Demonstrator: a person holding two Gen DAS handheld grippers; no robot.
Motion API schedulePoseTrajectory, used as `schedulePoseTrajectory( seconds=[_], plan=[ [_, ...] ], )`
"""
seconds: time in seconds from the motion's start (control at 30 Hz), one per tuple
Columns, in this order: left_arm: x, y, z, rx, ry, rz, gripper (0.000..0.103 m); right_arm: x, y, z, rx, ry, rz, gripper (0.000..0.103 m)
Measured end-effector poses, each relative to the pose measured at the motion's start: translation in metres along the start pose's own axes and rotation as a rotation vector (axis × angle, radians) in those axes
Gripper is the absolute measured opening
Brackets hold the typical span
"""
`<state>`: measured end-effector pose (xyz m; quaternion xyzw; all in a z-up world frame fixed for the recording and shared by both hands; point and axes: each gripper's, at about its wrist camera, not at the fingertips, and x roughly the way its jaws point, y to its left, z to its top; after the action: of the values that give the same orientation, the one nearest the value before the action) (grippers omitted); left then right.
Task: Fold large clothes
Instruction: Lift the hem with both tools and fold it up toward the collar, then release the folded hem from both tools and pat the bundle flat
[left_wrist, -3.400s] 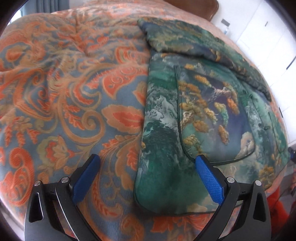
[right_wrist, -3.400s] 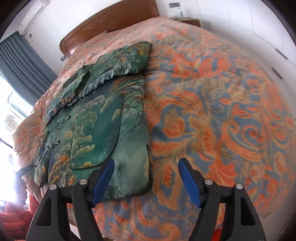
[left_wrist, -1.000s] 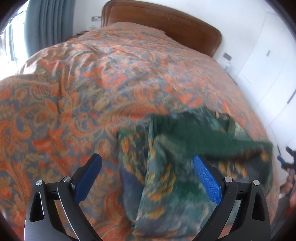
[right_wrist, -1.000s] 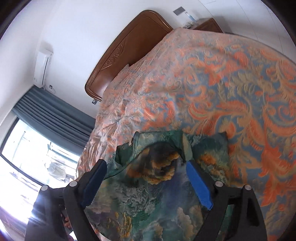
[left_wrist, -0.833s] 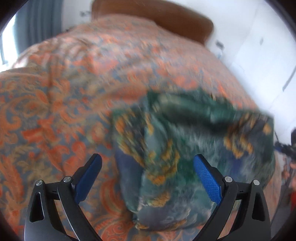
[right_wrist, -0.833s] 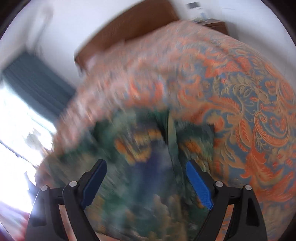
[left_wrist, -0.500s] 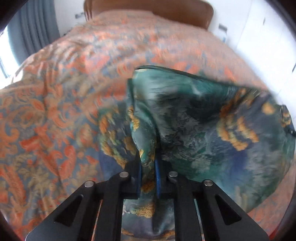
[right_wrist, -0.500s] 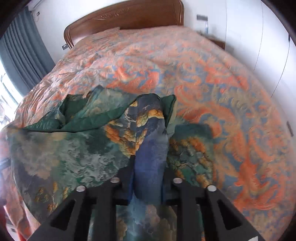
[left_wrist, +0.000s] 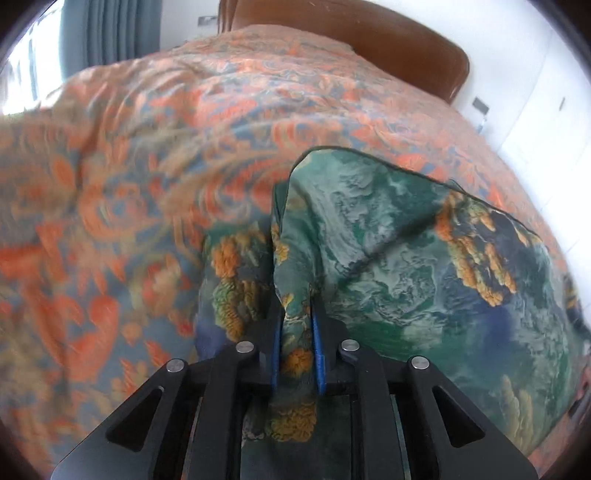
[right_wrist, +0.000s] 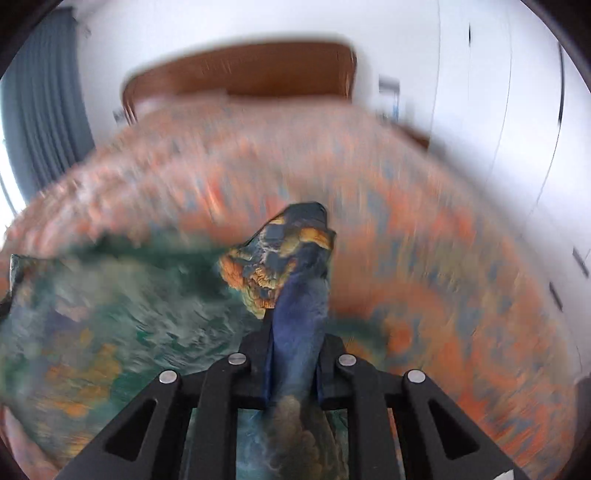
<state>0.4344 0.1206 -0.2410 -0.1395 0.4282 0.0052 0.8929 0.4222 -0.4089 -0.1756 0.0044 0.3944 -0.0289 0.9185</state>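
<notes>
Left gripper (left_wrist: 297, 338), one of two: jaws have just been closing and now pinch a bunched edge of the green printed jacket (left_wrist: 424, 266), whose body spreads toward 3 o'clock over the orange patterned bedspread (left_wrist: 147, 166). Right gripper (right_wrist: 293, 358), second of two: jaws likewise just closed, clamped on a blue-and-orange fold of the same jacket, which trails toward 9 o'clock. One garment, one wooden headboard (left_wrist: 369, 40) at 12 o'clock; paired holds at opposite edges probably serve to carry one half over the other.
</notes>
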Motion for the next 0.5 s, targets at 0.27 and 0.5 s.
schedulePoseTrajectory(
  seconds=[0.27,0.5],
  plan=[
    [0.008,0.001,0.000,0.022,0.007,-0.005,0.021,0.034,-0.013,-0.023,0.061,0.034,0.067,0.019],
    [-0.017,-0.012,-0.003,0.061,-0.061,0.087,0.051,0.034,-0.007,-0.024,0.061,0.004,0.039,0.028]
  ],
)
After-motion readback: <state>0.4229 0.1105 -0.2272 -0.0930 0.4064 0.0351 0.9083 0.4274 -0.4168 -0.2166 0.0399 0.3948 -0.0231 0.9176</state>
